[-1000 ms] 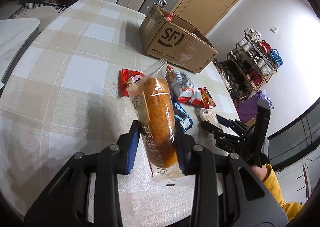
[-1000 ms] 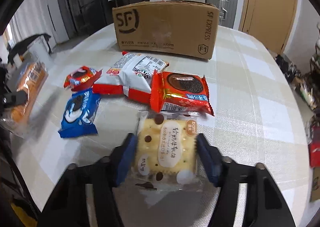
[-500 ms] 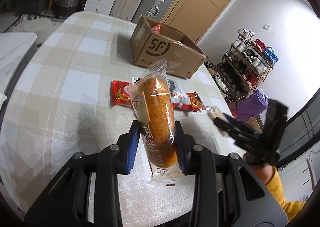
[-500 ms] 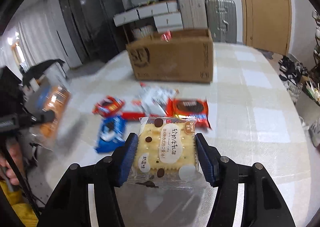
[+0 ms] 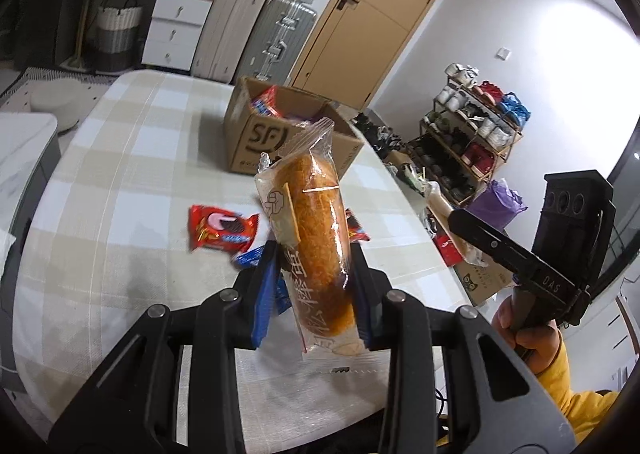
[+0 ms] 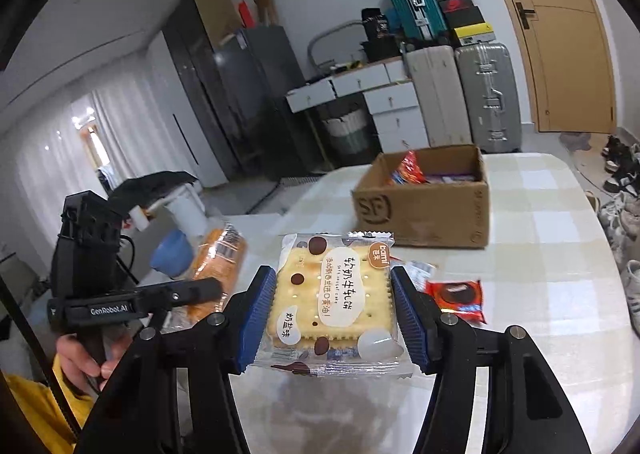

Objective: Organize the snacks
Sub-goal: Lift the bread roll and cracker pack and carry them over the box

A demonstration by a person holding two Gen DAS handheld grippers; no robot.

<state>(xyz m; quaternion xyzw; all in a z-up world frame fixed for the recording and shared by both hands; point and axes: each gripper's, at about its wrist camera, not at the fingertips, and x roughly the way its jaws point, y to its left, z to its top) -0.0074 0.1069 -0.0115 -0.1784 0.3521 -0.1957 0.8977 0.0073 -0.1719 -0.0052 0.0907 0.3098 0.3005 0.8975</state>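
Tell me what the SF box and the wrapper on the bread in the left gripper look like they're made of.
SF box: brown corrugated cardboard, matte, with printed logo and raw flap edges. Bread wrapper: thin clear plastic film, glossy, with glare streaks and a serrated sealed end.

bright window glare right | sharp | fisheye edges dark, curved
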